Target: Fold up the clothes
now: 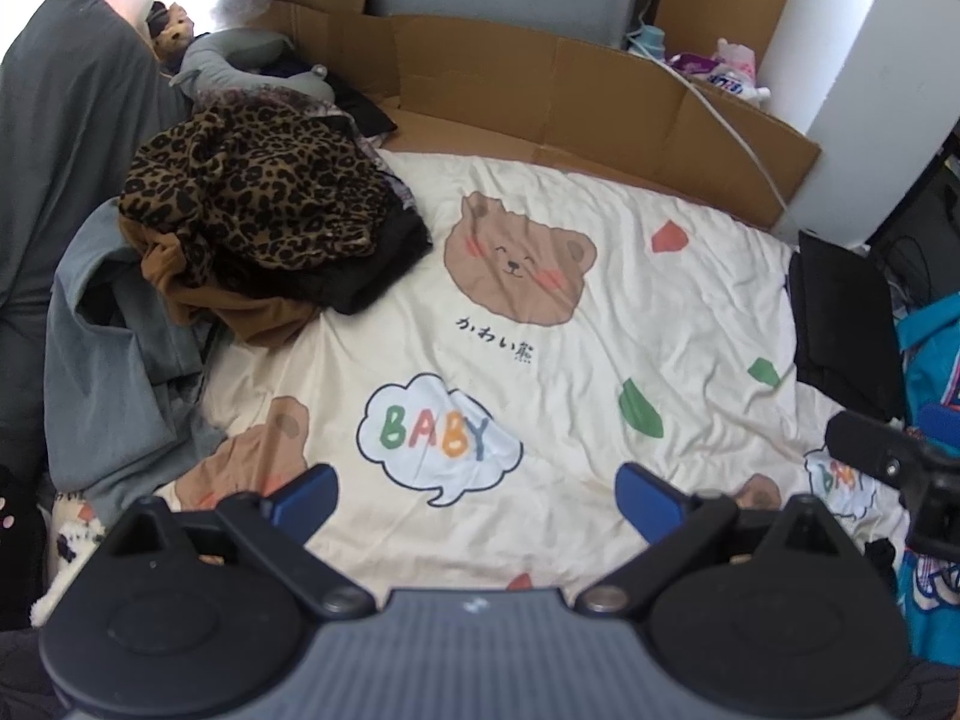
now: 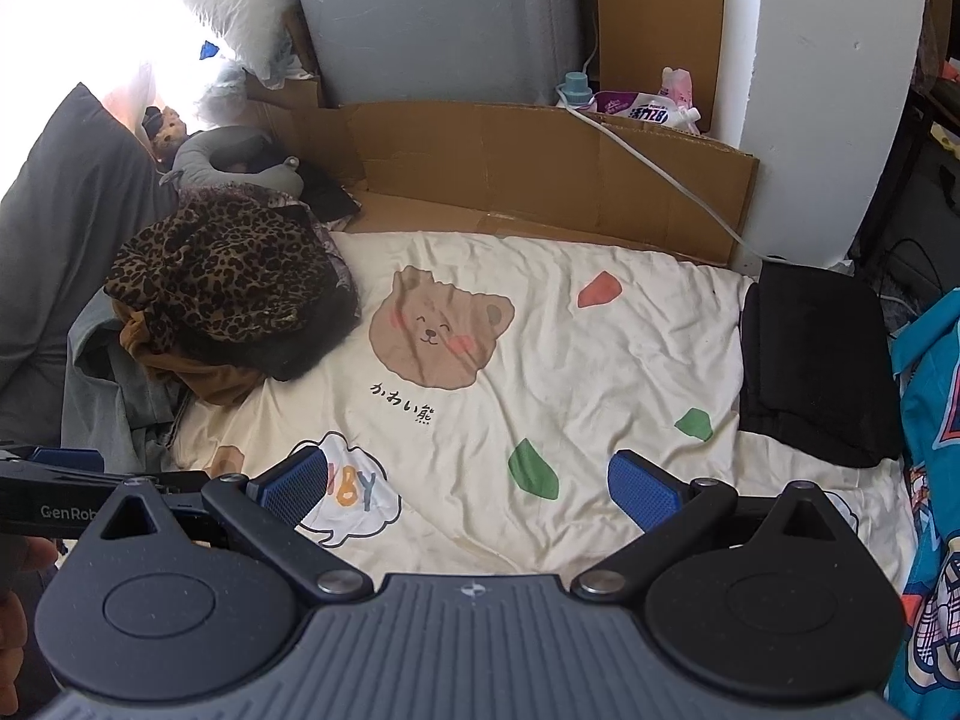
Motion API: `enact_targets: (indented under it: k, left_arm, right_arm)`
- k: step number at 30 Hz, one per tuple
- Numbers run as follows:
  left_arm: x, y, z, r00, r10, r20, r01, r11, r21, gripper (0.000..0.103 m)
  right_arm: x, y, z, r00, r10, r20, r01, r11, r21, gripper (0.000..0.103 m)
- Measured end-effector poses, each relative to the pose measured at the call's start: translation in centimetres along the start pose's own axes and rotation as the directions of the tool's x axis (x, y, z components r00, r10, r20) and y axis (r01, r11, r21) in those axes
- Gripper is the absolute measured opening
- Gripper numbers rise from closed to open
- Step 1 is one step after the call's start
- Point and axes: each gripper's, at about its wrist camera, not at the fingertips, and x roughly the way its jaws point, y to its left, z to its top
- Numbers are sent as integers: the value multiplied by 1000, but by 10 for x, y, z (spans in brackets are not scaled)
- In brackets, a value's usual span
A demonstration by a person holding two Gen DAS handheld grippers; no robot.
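Note:
A heap of unfolded clothes lies at the left of the bed, topped by a leopard-print garment (image 1: pixel 252 192) (image 2: pixel 222 276) over brown and black pieces. A folded black garment (image 1: pixel 840 312) (image 2: pixel 810 360) rests at the bed's right edge. My left gripper (image 1: pixel 477 495) hangs open above the cream bear-print sheet (image 1: pixel 600 360), nothing between its blue pads. My right gripper (image 2: pixel 471 489) is open too, over the same sheet (image 2: pixel 570 372), empty. The right gripper's body (image 1: pixel 900 468) shows at the right edge of the left wrist view. The left gripper's body (image 2: pixel 66 492) shows at the left of the right wrist view.
Grey fabric (image 1: pixel 108 348) drapes beside the heap, with a grey pillow (image 1: pixel 54 120) behind it. Flattened cardboard (image 1: pixel 570 96) lines the far side, a white cable (image 2: pixel 660 174) running over it. A neck pillow (image 2: pixel 234 156) and blue patterned cloth (image 2: pixel 930 420) sit at the sides.

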Motion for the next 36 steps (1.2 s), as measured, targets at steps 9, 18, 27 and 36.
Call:
enact_targets:
  k: [9, 18, 27, 36]
  left_arm:
    - [5, 3, 2, 1000, 7, 0, -7, 1000, -9, 100]
    - [7, 1, 1, 1000, -2, -9, 2, 1000, -3, 100]
    - [9, -1, 7, 1000, -23, -11, 23, 1000, 0, 100]
    - [12, 8, 11, 1000, -17, -18, 17, 1000, -23, 100]
  right_arm:
    - [10, -10, -1, 999, 8, -40, -6, 998, 56, 102]
    - [7, -10, 2, 1000, 15, -25, -14, 998, 55, 102]
    - [6, -15, 5, 1000, -3, -6, 4, 997, 75, 102]
    - [1, -23, 18, 1000, -10, 11, 9, 991, 134, 102]
